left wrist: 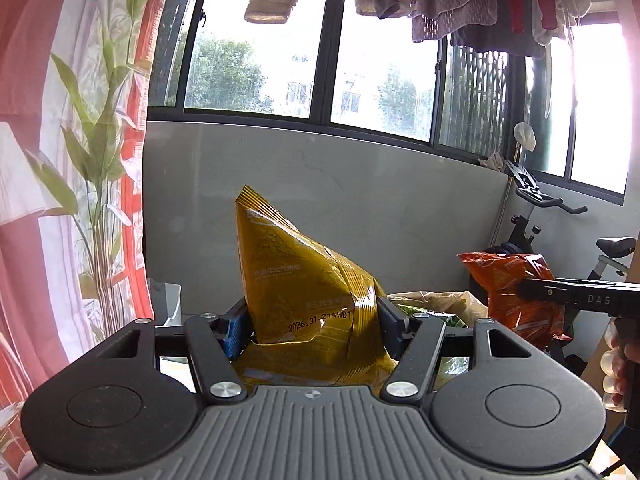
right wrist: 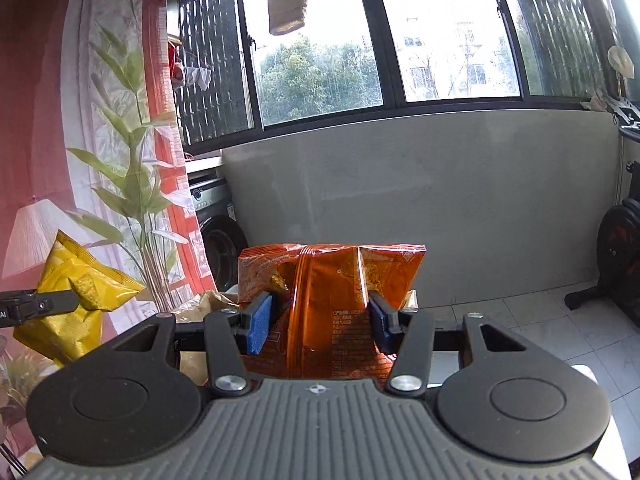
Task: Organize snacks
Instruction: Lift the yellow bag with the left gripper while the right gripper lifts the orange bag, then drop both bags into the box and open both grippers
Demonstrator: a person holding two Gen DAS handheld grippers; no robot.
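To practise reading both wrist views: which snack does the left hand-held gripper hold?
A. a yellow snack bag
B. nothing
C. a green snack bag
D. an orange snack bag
A: the left hand-held gripper is clamped on the yellow snack bag, while the right hand-held gripper holds the orange snack bag.

In the left wrist view, one snack bag (left wrist: 308, 292) sits centre between the tongs (left wrist: 312, 320); a second bag (left wrist: 516, 292) lies right, windows (left wrist: 384, 76) behind.
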